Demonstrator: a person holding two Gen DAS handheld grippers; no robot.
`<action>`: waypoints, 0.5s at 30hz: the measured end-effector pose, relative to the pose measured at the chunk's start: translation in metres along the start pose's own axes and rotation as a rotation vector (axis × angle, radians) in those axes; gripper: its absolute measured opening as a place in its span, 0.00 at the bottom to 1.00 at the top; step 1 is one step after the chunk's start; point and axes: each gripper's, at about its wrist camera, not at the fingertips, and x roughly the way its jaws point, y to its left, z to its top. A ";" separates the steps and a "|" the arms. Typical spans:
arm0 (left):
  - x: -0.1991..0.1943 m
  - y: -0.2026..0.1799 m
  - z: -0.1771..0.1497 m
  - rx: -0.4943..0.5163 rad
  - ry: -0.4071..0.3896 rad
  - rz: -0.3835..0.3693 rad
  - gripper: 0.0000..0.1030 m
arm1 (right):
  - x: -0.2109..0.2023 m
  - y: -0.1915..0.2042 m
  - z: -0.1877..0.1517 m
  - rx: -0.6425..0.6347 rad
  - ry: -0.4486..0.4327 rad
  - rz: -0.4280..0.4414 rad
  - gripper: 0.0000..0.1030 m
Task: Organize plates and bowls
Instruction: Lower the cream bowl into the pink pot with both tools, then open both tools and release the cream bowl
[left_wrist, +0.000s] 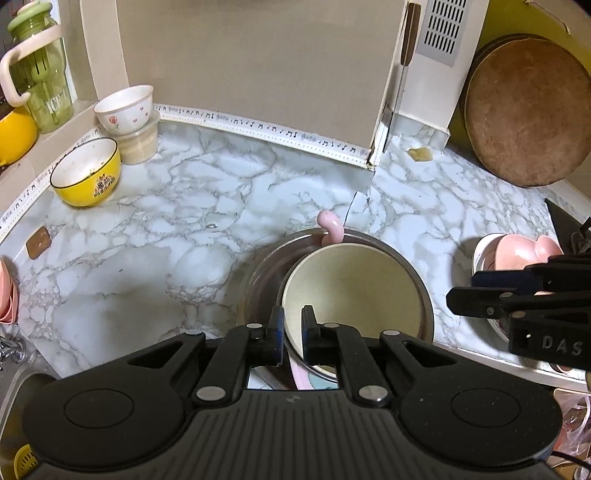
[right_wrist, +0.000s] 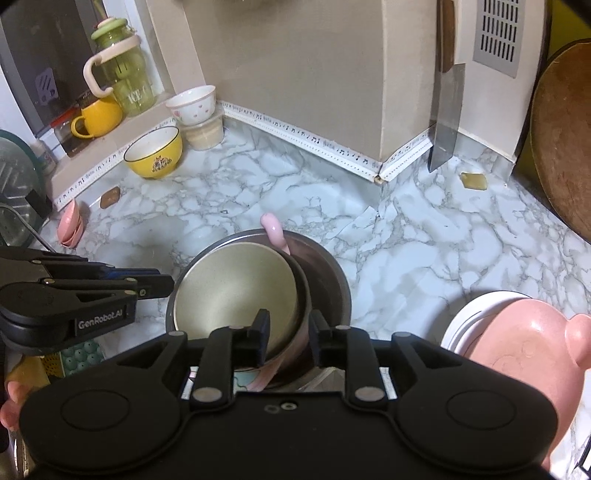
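A cream bowl (left_wrist: 351, 288) (right_wrist: 236, 291) sits tilted inside a steel bowl (left_wrist: 258, 280) (right_wrist: 325, 280) on the marble counter. A pink dish edge (right_wrist: 266, 373) shows under it, and a pink handle (left_wrist: 330, 227) (right_wrist: 273, 230) sticks up over the far rim. My left gripper (left_wrist: 292, 325) (right_wrist: 166, 283) straddles the cream bowl's left rim, jaws a narrow gap apart, with bowl surface visible beside the rim. My right gripper (right_wrist: 290, 328) (left_wrist: 463, 288) stands open over the right rims, pads clear of them.
At the back left are a yellow bowl (left_wrist: 86, 171) (right_wrist: 153, 151) and a white tulip bowl (left_wrist: 125, 109) on a tub. A pink pig-shaped dish (right_wrist: 517, 339) lies on a white plate at the right. A cleaver (right_wrist: 447, 125) and a round board (left_wrist: 528, 110) lean on the wall.
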 end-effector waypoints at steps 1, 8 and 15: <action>-0.001 0.000 -0.001 0.003 -0.005 0.002 0.15 | -0.003 -0.002 0.000 0.003 -0.008 -0.001 0.32; -0.013 -0.003 -0.004 -0.006 -0.055 -0.002 0.52 | -0.018 -0.011 -0.004 0.009 -0.060 -0.006 0.54; -0.022 -0.004 -0.008 -0.007 -0.096 -0.024 0.64 | -0.031 -0.015 -0.011 -0.012 -0.131 0.021 0.82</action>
